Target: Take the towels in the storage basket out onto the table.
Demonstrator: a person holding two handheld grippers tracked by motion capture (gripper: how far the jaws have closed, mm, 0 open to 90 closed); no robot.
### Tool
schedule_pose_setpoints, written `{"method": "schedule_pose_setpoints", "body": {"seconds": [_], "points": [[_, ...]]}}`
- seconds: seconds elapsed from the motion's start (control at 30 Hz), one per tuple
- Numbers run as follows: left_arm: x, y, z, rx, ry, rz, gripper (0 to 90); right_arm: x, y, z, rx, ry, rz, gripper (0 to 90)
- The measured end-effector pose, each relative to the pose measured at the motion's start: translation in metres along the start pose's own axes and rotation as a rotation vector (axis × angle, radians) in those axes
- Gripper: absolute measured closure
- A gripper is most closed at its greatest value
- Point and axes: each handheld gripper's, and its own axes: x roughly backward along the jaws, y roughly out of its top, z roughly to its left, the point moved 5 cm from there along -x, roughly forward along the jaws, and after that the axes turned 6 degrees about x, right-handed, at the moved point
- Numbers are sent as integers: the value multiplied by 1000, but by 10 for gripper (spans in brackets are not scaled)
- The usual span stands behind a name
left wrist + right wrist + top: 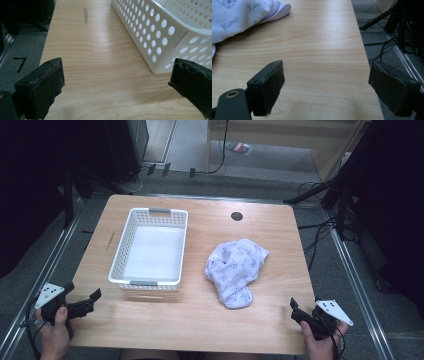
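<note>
Two tools (82,303) (298,310), one basket (131,226), one cloth (235,270)

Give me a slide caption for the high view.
Open tongs wait at the table's near corners; basket beside crumpled cloth.

A light wooden tabletop (280,245) with rounded corners stands on grey carpeted floor (260,175); a round black grommet (237,216) sits near its far edge, and a dark streak (85,15) marks the wood. Metal rails (357,285) run along the floor on both sides. Black cables (320,232) trail at the right. A pale wooden unit (285,132) stands beyond. The room's edges lie in shadow.
</note>
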Motion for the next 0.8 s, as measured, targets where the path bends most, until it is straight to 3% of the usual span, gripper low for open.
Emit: {"method": "schedule_pose_setpoints", "body": {"seconds": [0.1,0.27,0.43,0.8], "points": [[-2,-3,-1,9,-4,-9,0,0,0,0,-1,1,0,133],[-9,-5,-4,-20,36,2,4,0,0,0,0,2,0,132],[-9,-4,-4,-12,6,2,9,0,0,0,3,4,-1,132],[-11,-4,-3,-6,8,12,9,1,0,0,2,5,-1,132]]}}
